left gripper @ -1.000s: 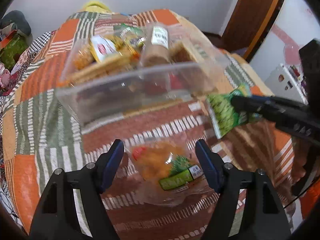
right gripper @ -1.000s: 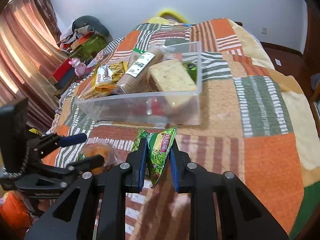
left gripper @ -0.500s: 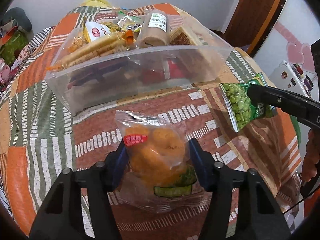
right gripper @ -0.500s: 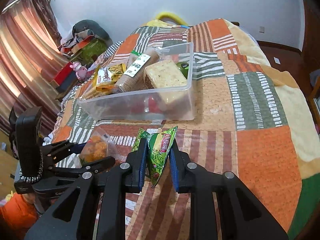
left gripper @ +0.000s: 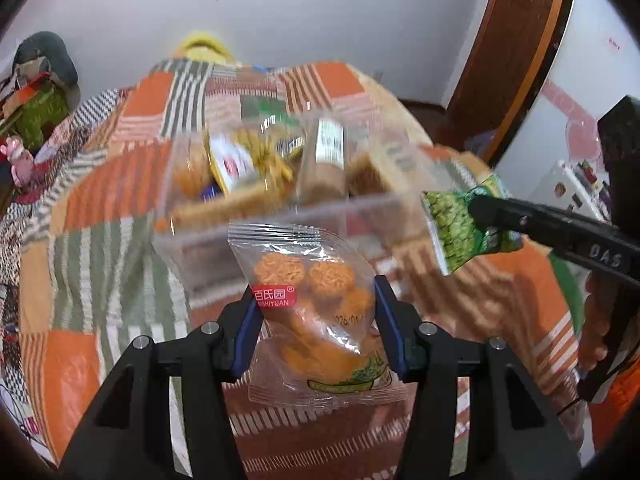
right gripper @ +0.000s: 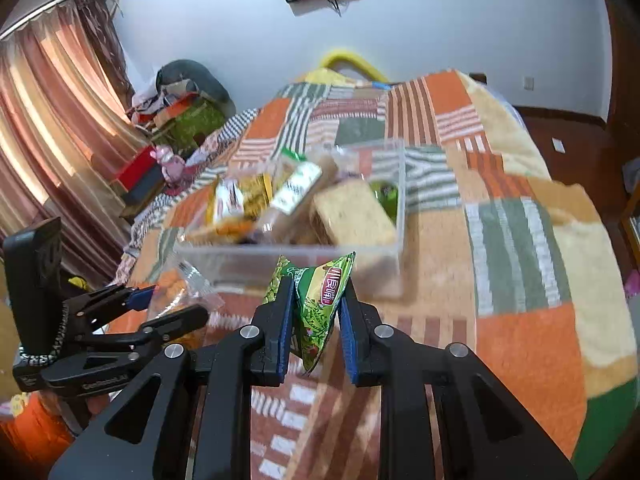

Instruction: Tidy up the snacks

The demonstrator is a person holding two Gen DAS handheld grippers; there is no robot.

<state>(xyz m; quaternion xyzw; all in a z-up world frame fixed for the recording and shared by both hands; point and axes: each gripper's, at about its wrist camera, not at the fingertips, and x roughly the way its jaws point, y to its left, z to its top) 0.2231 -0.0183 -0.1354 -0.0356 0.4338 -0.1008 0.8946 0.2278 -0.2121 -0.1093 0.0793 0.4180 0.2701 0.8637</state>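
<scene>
My left gripper (left gripper: 316, 312) is shut on a clear bag of orange snack balls (left gripper: 316, 292) with a red label, held above the bed. My right gripper (right gripper: 316, 308) is shut on a green pea snack packet (right gripper: 320, 300), held upright. That packet (left gripper: 460, 228) shows at the right of the left wrist view, beside the bin. A clear plastic bin (left gripper: 280, 216) (right gripper: 384, 252) sits on the bed ahead of both grippers, holding several snacks: a brown cake slice (right gripper: 352, 212), a labelled cracker roll (right gripper: 296, 192) and yellow packets (right gripper: 228, 200). The orange bag and left gripper (right gripper: 168, 304) appear at the left of the right wrist view.
The bed has an orange, green and striped patchwork blanket (right gripper: 520, 240). Clutter and boxes (right gripper: 180, 120) lie beside the bed at left by a curtain (right gripper: 52, 120). A wooden door (left gripper: 512, 40) and a white fridge (left gripper: 576, 184) stand at right.
My left gripper closed on the orange snack bag and lifted it off the blanket. My right gripper rose with the green packet. Both views now look more level, with the bin farther ahead.
</scene>
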